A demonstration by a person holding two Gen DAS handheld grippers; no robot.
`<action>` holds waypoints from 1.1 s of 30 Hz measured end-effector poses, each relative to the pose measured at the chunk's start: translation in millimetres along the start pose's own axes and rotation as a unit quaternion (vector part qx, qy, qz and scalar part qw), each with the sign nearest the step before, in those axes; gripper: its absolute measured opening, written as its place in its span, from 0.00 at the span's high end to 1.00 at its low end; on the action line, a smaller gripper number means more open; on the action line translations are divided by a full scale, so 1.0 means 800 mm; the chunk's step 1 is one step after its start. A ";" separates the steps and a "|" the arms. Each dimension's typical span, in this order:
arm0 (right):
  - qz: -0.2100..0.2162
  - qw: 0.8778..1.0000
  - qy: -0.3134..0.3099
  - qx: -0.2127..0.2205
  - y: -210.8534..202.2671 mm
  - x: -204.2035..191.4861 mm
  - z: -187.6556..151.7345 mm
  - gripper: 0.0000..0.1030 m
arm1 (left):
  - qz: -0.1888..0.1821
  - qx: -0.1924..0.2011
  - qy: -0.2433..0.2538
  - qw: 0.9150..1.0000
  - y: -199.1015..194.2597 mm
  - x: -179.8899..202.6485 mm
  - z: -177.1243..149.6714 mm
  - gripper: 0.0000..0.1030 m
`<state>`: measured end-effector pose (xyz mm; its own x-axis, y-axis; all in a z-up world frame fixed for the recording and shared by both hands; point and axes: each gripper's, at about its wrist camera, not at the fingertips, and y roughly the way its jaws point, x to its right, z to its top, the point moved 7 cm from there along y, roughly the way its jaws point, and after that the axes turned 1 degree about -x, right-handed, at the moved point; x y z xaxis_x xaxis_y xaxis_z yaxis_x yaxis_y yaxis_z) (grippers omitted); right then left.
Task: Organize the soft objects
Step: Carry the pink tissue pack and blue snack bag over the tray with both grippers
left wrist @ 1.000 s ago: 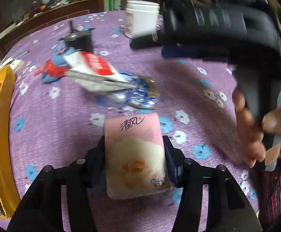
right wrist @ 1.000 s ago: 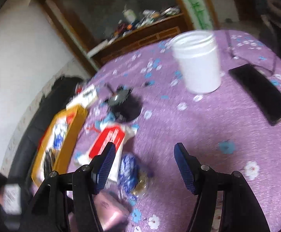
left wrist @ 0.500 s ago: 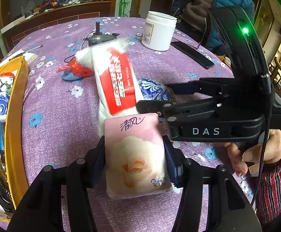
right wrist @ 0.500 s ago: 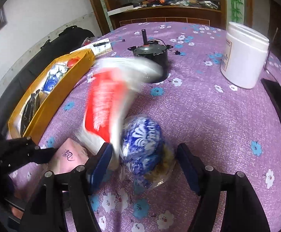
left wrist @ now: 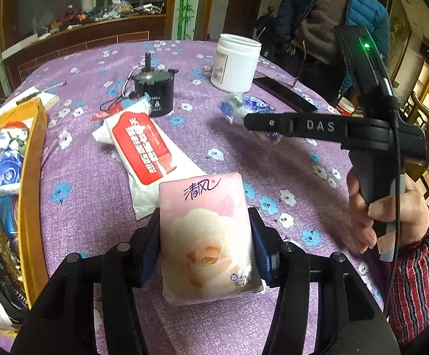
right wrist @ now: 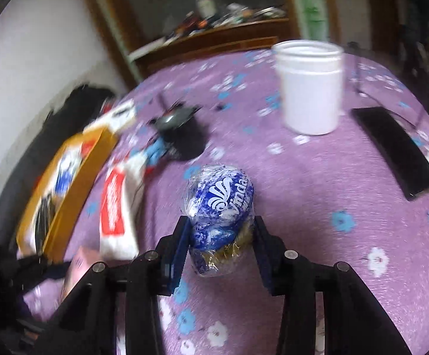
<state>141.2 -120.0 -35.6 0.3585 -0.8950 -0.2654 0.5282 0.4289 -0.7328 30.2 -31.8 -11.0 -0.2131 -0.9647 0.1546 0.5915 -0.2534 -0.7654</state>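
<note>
The left gripper (left wrist: 204, 230) is clenched on a pink tissue pack (left wrist: 207, 236), both pads pressed flat against its long sides; the pack is held at 6 o'clock in the left wrist view, above the purple flowered tablecloth (left wrist: 273, 165). The right gripper (right wrist: 221, 236) has a blue tissue pack (right wrist: 220, 207) between its pads; the jaws are closing and both pads already touch the crumpled wrapper. This pack sits at the centre of the right wrist view, just above the cloth. A red-and-white tissue pack (left wrist: 143, 153) lies flat on the table at 11 o'clock from the pink pack, its near end touching or just behind the pink pack's far edge. A yellow box (left wrist: 32, 183) holding further packets occupies the table edge at 9 o'clock. A hand (left wrist: 391, 213) grips the right gripper's handle at 3 o'clock. Farther out, a black motor (left wrist: 153, 88) stands at 11 o'clock, just beyond the red-and-white pack. A white jar (left wrist: 236, 62) stands at 12 o'clock, with a black phone (left wrist: 285, 91) beside it at 1 o'clock. A person in a blue jacket (left wrist: 332, 14) stands beyond the table.
</note>
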 end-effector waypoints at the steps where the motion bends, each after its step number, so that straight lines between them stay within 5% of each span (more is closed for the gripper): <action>1: 0.002 1.000 0.003 0.006 -0.001 -0.001 0.003 0.58 | 0.002 0.005 0.001 1.000 -0.002 0.001 0.002 0.49; 7: 0.009 0.998 0.006 0.056 -0.025 -0.003 0.019 0.58 | 0.016 0.023 0.007 1.000 -0.014 -0.002 0.017 0.49; 33: 0.041 0.996 -0.039 0.062 -0.027 -0.048 0.014 0.58 | 0.061 0.075 -0.063 0.993 -0.060 -0.098 0.041 0.49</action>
<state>124.6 -93.5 -2.6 0.4612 -0.8457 -0.2684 0.5840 0.5171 -0.6258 43.9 53.8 33.7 -0.0385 -0.9878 0.1507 0.7182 -0.1322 -0.6832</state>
